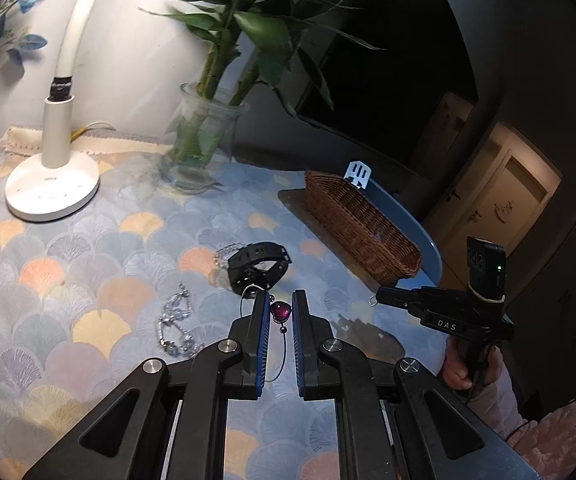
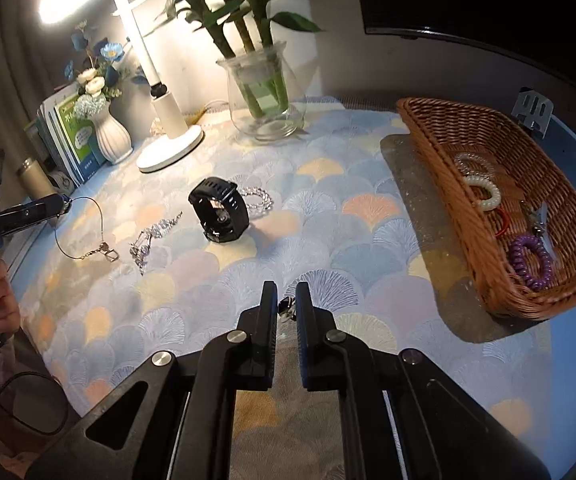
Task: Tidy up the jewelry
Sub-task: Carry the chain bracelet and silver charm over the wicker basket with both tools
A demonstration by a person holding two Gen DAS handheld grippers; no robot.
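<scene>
My left gripper (image 1: pixel 280 300) is shut on a thin wire necklace with a purple pendant (image 1: pixel 280 311); in the right wrist view the wire loop (image 2: pixel 88 232) hangs from its tip (image 2: pixel 54 204) above the table's left side. My right gripper (image 2: pixel 286 294) is shut on a small dark trinket (image 2: pixel 286 307), low over the cloth near the front. A black watch (image 2: pixel 220 210), a clear bead bracelet (image 2: pixel 258 198) and a silver chain bracelet (image 2: pixel 148 240) lie mid-table. The wicker basket (image 2: pixel 447 184) at right holds hair ties and clips.
A white desk lamp (image 2: pixel 168 136), a glass vase with a plant (image 2: pixel 264 96), a white flower vase (image 2: pixel 110 132) and books (image 2: pixel 68 140) stand along the back and left. A metal bracket (image 2: pixel 533 110) sits behind the basket. The patterned cloth (image 2: pixel 327 220) covers a blue table.
</scene>
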